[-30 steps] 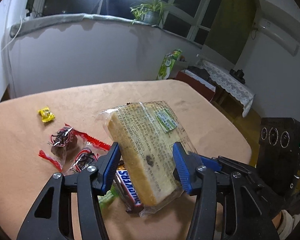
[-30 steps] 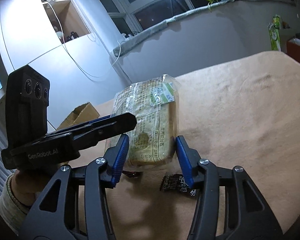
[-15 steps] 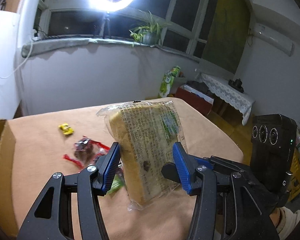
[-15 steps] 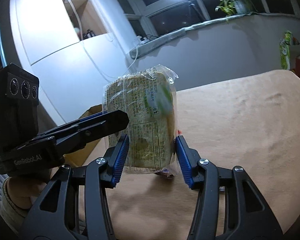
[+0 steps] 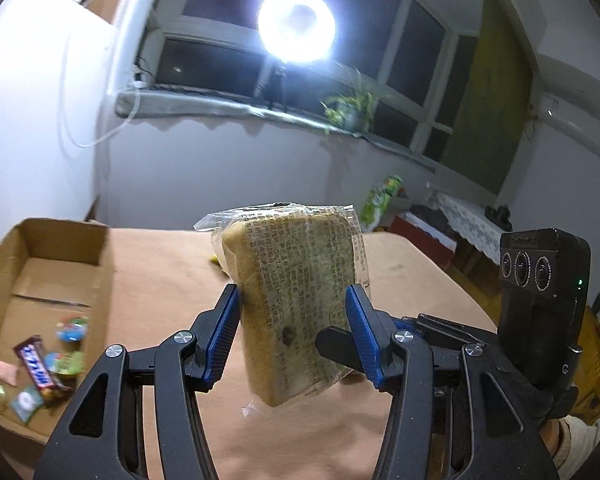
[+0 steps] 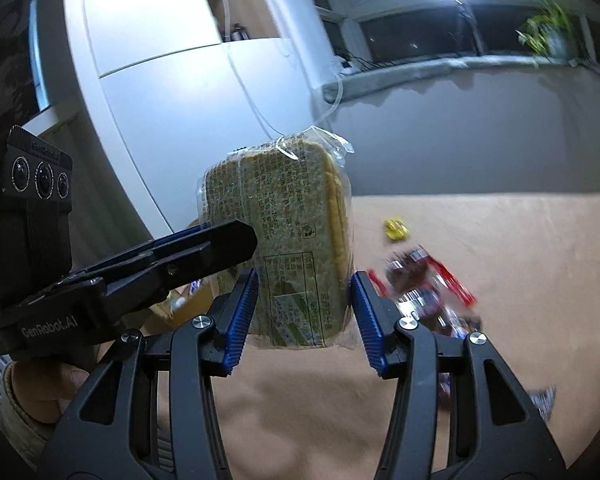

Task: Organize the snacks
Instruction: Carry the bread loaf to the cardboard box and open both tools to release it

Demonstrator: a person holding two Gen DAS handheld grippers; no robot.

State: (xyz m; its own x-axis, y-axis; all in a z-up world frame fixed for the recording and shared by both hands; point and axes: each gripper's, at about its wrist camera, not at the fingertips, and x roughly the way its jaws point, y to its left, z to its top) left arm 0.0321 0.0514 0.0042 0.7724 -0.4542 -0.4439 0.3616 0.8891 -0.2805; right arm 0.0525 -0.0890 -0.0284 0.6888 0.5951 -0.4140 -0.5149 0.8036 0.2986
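A clear-wrapped slab of bread (image 5: 296,300) with printed text hangs upright in the air above the tan table (image 5: 412,276). My left gripper (image 5: 292,336) and my right gripper (image 6: 302,314) are both shut on the bread (image 6: 284,240), one from each side. An open cardboard box (image 5: 44,292) sits at the table's left with a Snickers bar (image 5: 40,372) and several small sweets inside. Red-wrapped snacks (image 6: 424,284) and a yellow candy (image 6: 396,229) lie on the table, in the right wrist view.
A ring light (image 5: 296,26) glares above the window sill with a potted plant (image 5: 352,110). A white cabinet (image 6: 204,92) stands behind the box. A green bag (image 5: 382,202) and a lace-covered side table (image 5: 472,224) are beyond the table's far right edge.
Both grippers have lifted the bread higher off the table and swung it left toward the cardboard box, which is now in the left wrist view. The bread stands more upright.
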